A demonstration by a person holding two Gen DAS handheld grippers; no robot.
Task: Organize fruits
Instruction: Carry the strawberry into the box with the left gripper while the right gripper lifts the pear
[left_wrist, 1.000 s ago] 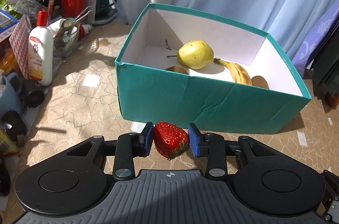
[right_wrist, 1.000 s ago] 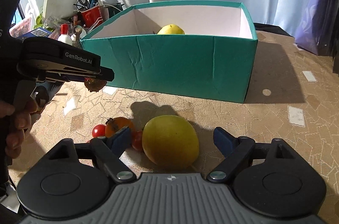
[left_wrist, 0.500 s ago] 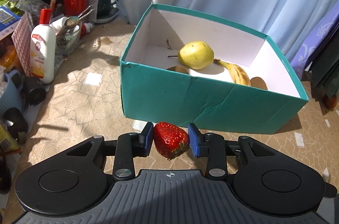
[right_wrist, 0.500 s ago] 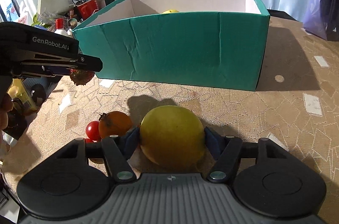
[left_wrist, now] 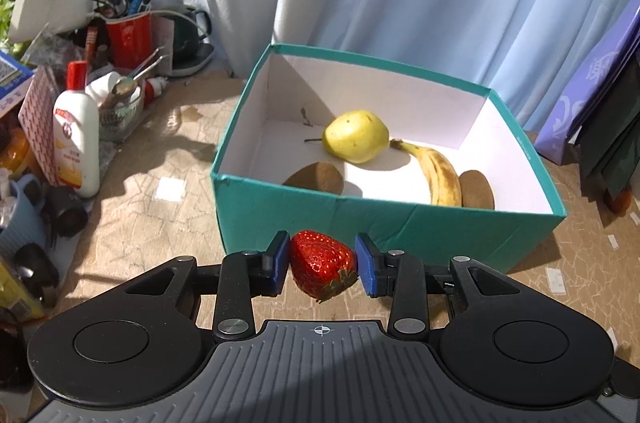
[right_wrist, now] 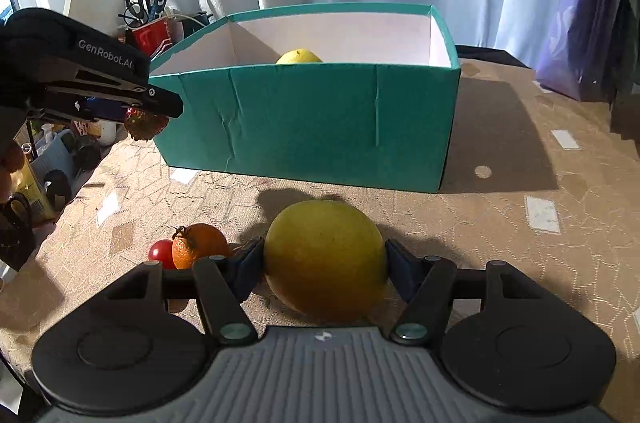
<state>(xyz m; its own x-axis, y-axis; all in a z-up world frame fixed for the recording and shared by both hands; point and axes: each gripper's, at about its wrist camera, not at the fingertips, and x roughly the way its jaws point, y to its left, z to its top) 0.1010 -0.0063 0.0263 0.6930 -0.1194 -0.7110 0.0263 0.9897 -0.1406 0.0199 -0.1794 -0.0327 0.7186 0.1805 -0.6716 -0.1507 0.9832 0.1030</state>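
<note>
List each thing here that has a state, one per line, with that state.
left tongs: shut on strawberry
strawberry: held above the table, outside the box
right tongs: shut on yellow fruit
yellow fruit: gripped low, near the table
teal box: open, no lid on it
pear: lying in the box
banana: lying in the box
two kiwis: in the box
orange fruit: on the table
cherry tomato: on the table

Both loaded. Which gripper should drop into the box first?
Left, probably. Its gripper holds the strawberry raised near the box rim; the right gripper holds its yellow fruit low, farther back.
</note>
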